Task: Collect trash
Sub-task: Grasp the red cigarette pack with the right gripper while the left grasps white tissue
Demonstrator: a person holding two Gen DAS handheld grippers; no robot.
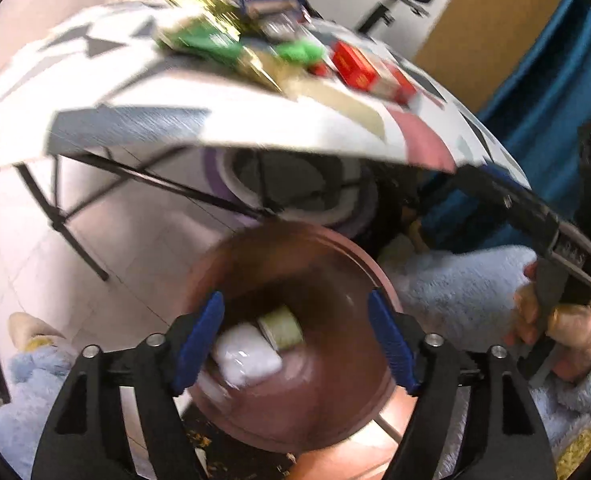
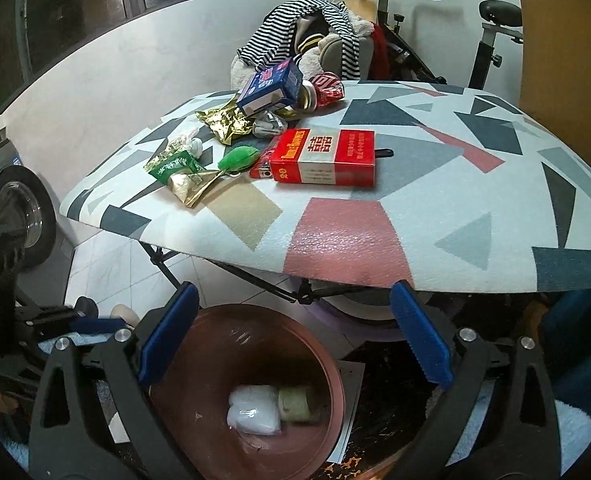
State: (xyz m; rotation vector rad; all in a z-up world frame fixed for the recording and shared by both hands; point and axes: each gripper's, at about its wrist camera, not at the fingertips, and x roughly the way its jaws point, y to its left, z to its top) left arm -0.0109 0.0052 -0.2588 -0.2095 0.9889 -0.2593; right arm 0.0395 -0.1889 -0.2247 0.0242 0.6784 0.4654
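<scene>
My left gripper [image 1: 295,300] hangs open over a brown bin [image 1: 215,264] on the floor, nothing between its blue pads. Inside the bin lie a white packet [image 1: 247,356] and a pale little roll [image 1: 281,326]. My right gripper [image 2: 293,292] is also open and empty above the same bin [image 2: 215,352], by the table's front edge. On the patterned table [image 2: 455,200] lie a red carton [image 2: 327,156], a blue box [image 2: 271,88], a crushed red can [image 2: 325,90], a gold wrapper [image 2: 227,122], a green packet [image 2: 175,166] and a green pouch [image 2: 237,158].
Black folding table legs [image 2: 167,264] cross just behind the bin. A chair heaped with striped clothes [image 2: 295,36] and an exercise bike [image 2: 491,32] stand beyond the table. A hand in a fluffy blue sleeve [image 1: 567,336] holds the right gripper.
</scene>
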